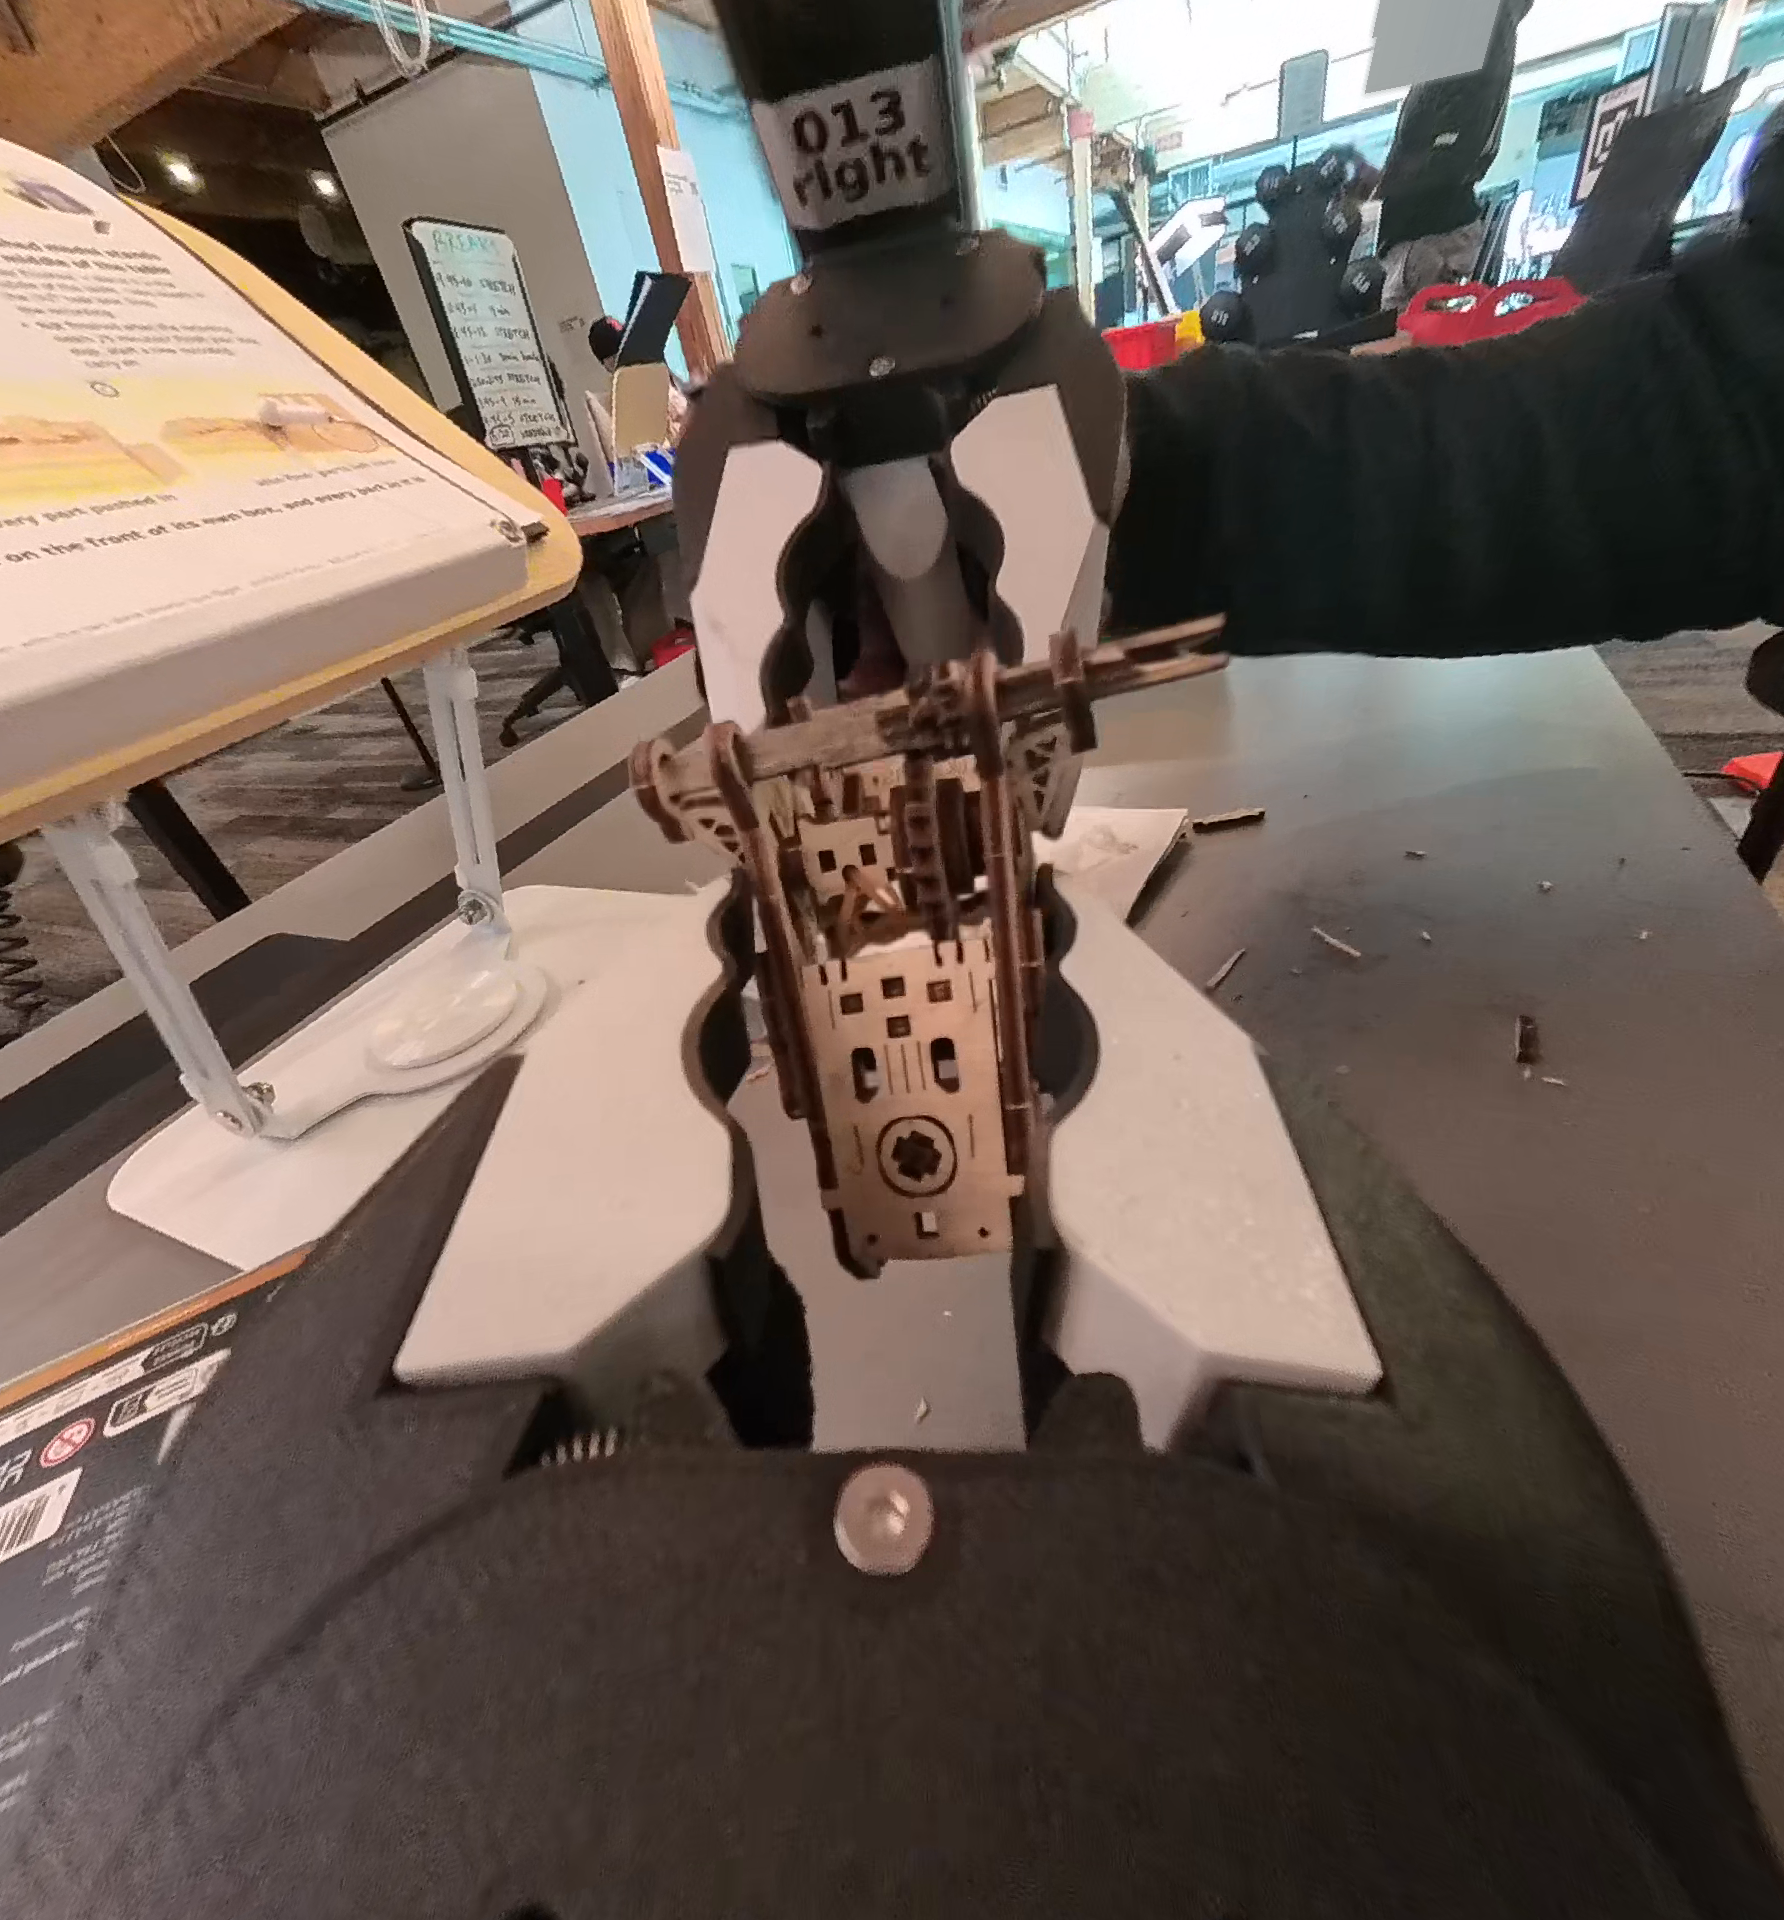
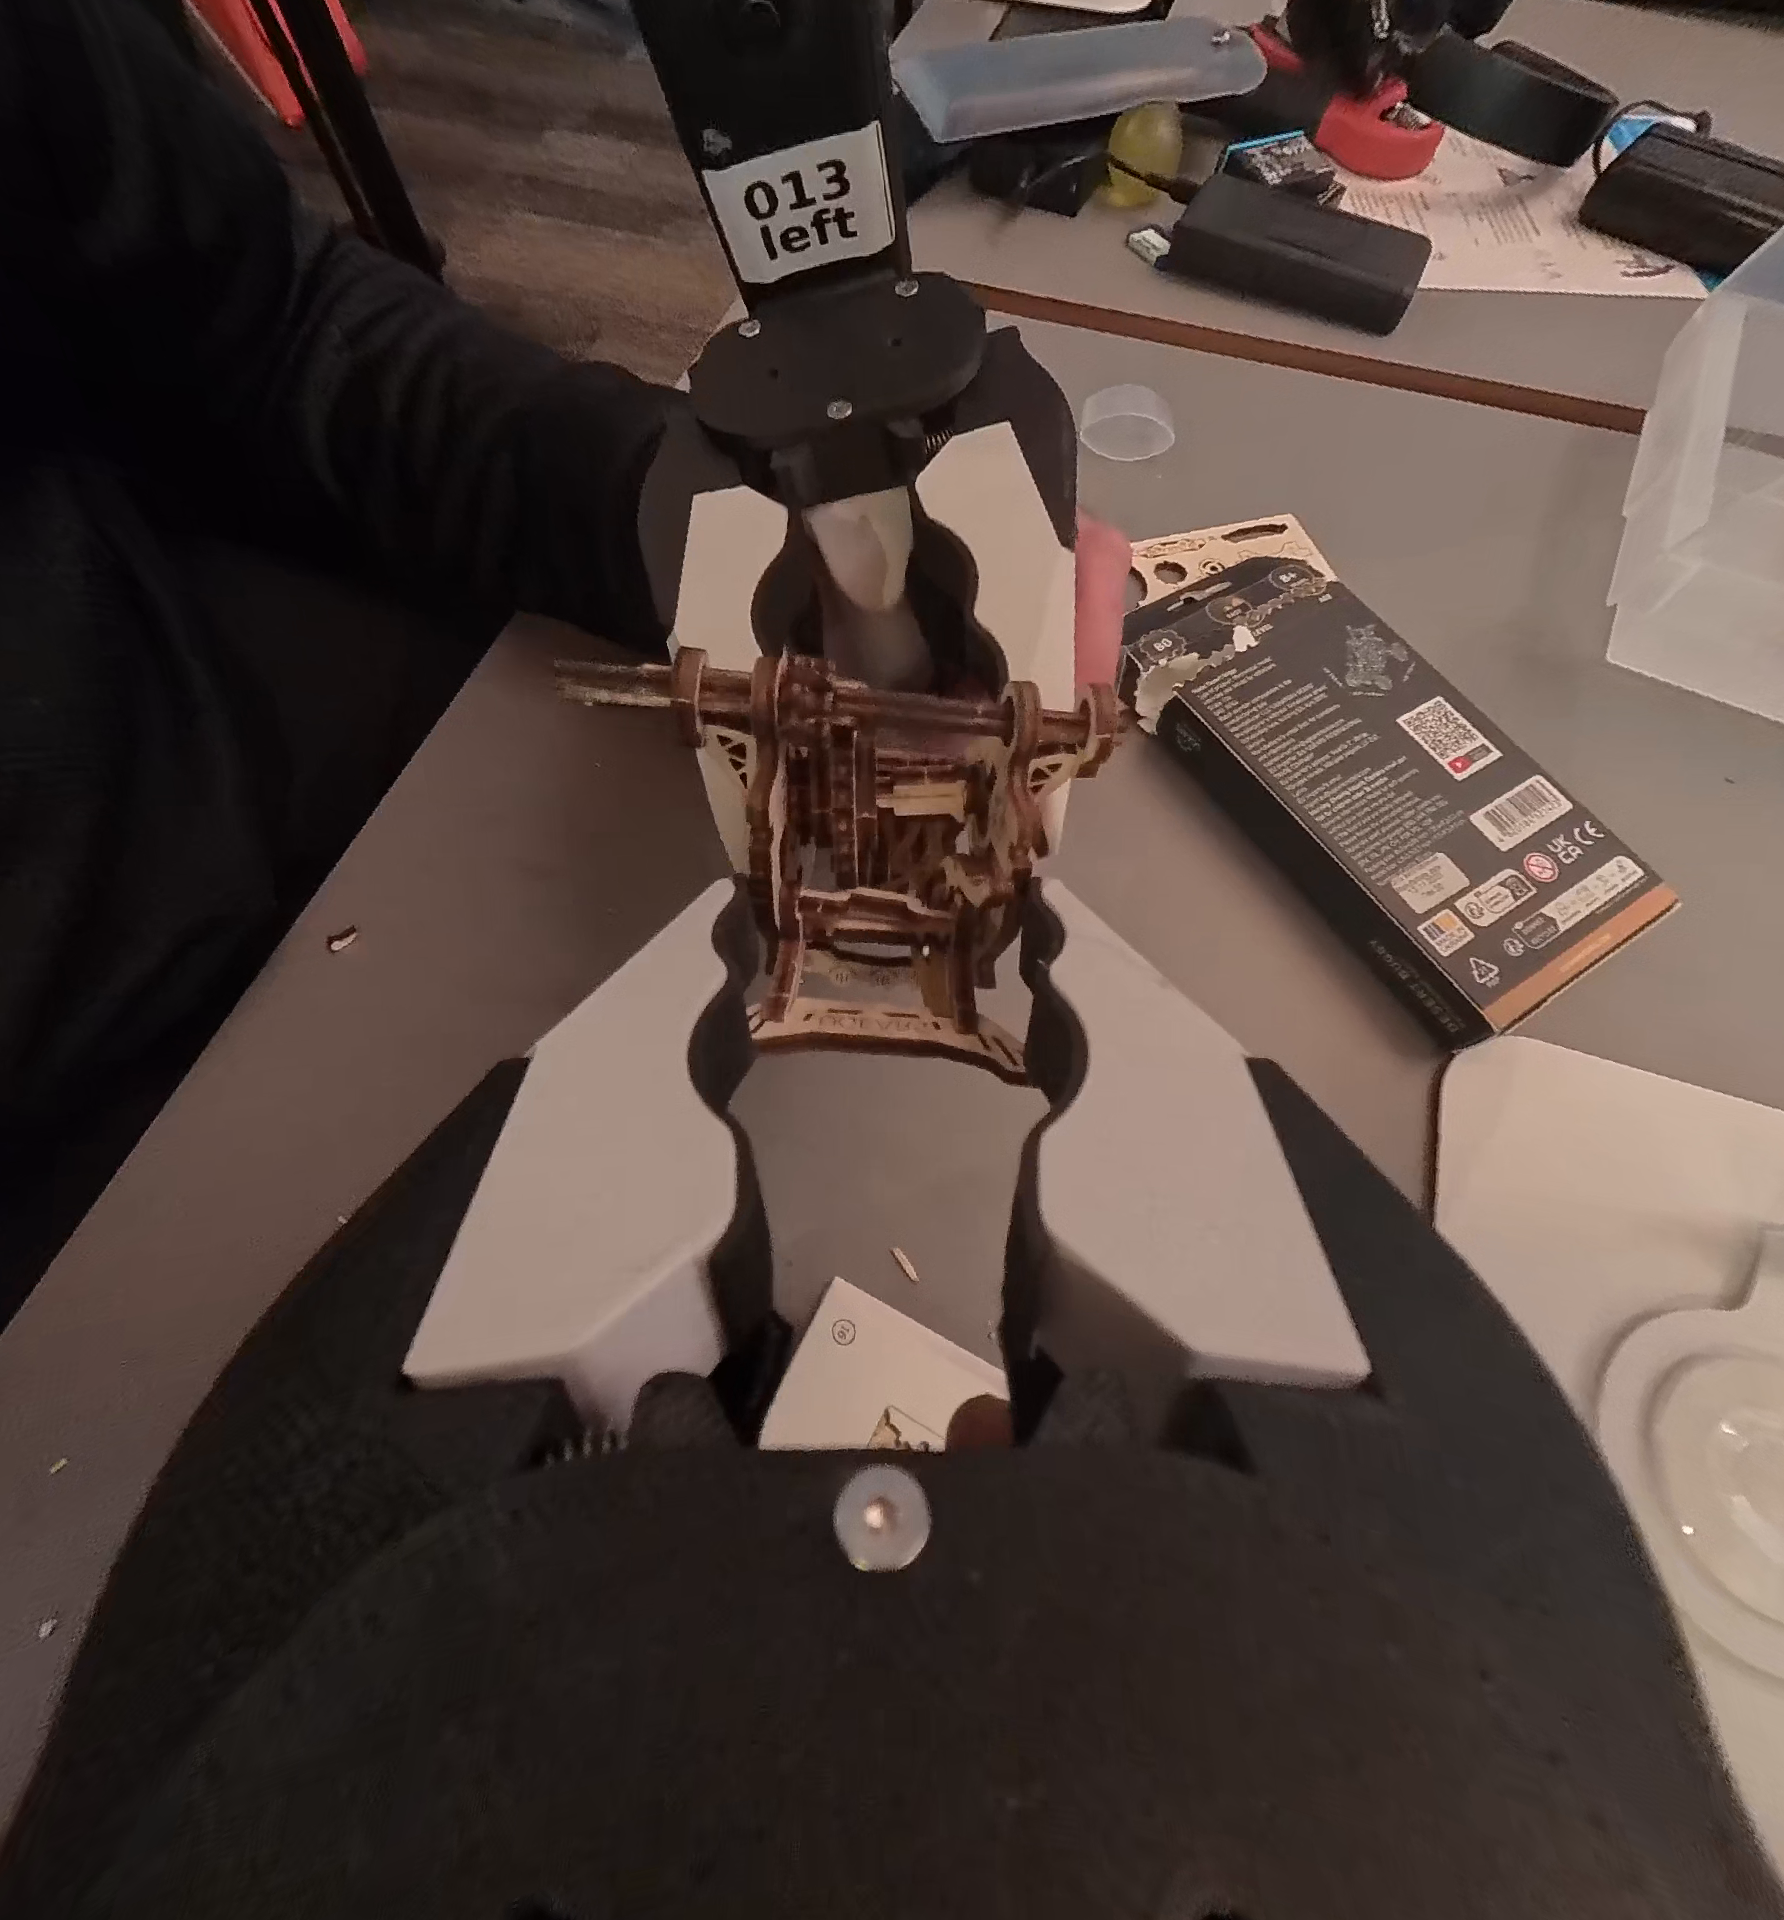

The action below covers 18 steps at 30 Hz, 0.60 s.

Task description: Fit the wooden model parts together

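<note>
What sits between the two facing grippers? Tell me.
The wooden model, partly assembled, fills the stretch between left gripper and right gripper; each gripper's jaws close on one end of it. Both wrist views show it.

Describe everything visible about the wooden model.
The wooden model is a part-built, pale laser-cut plywood frame with dark burnt edges: a flat slotted panel, two long side rails, gear-like parts inside, and a cross axle sticking out one side. It hangs above the grey table, held between the left hand-held gripper and right hand-held gripper.
</note>
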### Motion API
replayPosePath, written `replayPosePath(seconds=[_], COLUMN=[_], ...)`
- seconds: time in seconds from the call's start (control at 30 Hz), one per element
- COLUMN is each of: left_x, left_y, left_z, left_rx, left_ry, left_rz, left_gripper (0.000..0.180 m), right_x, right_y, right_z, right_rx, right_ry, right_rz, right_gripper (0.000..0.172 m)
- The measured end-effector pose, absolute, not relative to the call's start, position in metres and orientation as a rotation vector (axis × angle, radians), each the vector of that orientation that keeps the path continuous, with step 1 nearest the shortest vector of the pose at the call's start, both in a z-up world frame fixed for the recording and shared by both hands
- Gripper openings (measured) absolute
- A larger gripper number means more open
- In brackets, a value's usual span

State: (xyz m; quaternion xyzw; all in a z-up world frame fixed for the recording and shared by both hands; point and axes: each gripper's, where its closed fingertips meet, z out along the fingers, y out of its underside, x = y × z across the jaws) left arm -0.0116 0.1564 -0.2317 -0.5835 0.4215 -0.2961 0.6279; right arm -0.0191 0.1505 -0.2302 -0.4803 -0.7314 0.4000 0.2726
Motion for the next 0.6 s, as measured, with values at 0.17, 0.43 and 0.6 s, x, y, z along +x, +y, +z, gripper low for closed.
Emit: replayPosePath(seconds=[0.17, 0.43, 0.6], left_x=[-0.013, -0.019, -0.014], left_y=[0.163, 0.171, 0.173], left_z=[-0.240, -0.254, -0.266], left_rx=[-1.363, -1.420, -1.468], left_ry=[1.007, 1.083, 1.133], left_rz=[-0.526, -0.304, -0.269], left_gripper=[0.051, 0.051, 0.051], right_x=[-0.016, -0.008, -0.018], right_y=[0.155, 0.174, 0.185], right_z=[-0.225, -0.224, -0.246], right_rx=[-1.334, -1.523, -1.643], right_ry=[-1.920, -1.751, -1.704], right_rz=[1.062, 1.218, 1.183], right_gripper=[0.053, 0.046, 0.040])
